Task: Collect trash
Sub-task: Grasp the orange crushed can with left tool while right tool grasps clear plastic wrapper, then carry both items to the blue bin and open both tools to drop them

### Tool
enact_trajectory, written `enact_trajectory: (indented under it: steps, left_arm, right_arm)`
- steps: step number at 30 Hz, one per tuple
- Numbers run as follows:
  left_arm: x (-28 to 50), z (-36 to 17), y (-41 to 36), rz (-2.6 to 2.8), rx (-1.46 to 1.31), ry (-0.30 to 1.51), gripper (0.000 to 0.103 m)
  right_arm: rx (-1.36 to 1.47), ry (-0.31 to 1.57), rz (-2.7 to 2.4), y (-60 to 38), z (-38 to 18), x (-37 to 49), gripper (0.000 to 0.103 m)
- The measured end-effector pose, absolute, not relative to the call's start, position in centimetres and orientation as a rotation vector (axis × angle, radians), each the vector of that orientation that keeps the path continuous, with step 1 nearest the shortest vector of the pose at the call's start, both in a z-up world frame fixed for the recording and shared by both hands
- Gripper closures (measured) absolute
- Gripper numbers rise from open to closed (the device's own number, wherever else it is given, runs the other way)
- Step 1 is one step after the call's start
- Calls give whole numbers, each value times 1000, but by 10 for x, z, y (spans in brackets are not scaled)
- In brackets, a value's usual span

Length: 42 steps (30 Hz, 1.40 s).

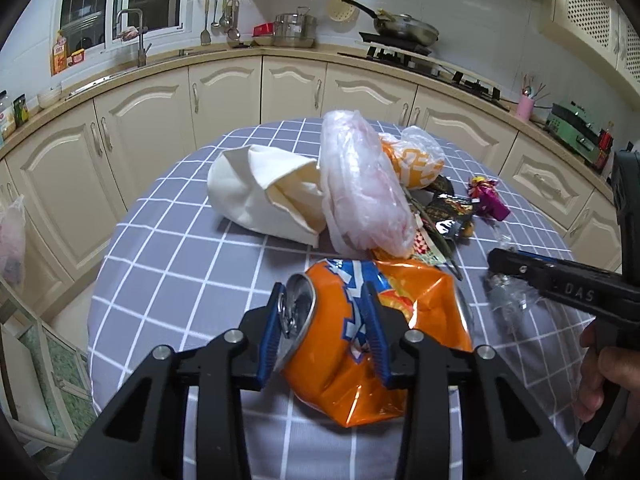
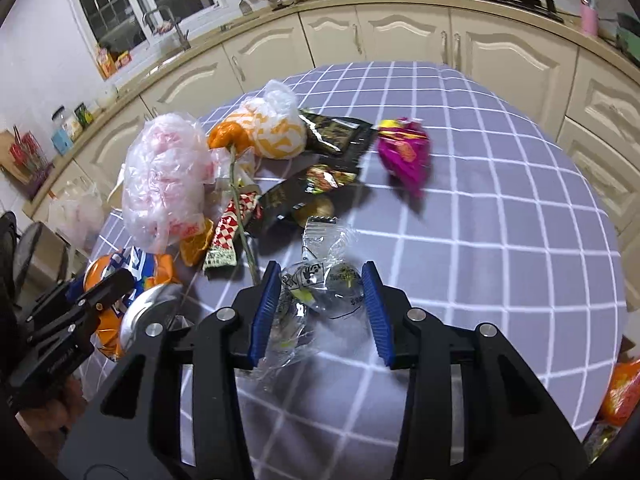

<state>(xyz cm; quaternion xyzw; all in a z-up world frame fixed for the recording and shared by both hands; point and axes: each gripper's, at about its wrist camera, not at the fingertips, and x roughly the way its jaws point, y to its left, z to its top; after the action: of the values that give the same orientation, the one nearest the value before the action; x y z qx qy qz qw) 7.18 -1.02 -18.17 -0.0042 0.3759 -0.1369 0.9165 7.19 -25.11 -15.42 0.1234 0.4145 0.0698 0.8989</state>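
Between the blue pads of the left gripper (image 1: 326,328), a crushed orange soda can (image 1: 320,344) is clamped across its dented body, lying on the checked tablecloth (image 1: 180,264). It is judged light and easily buckled, so its stiffer rim end is the better hold. The right gripper (image 2: 320,308) is seen with jaws part-closed around a crinkled clear wrapper (image 2: 316,284), limp and slippery; whether it is pinched cannot be told. A pink plastic bag (image 1: 360,184) lies beyond.

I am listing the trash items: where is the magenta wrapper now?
In the right wrist view the magenta wrapper lies on the checked tablecloth, right of the black snack packets, apart from the pile.
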Motion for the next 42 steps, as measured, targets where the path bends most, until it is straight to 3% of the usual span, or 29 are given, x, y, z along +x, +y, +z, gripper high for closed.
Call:
enact_trajectory:
  steps: [13, 24, 31, 42]
  left_arm:
    - [26, -141, -25, -343, -22, 645, 66]
    - [-7, -118, -199, -715, 83, 575, 66]
    - [-60, -167, -333, -995, 200, 674, 66]
    - [-106, -342, -482, -1139, 525, 1007, 66]
  right_arm:
    - [388, 713, 116, -309, -121, 22, 62]
    - [559, 611, -213, -466, -123, -78, 62]
    - [752, 701, -484, -571, -204, -166, 62]
    - [1017, 867, -632, -643, -342, -231, 61]
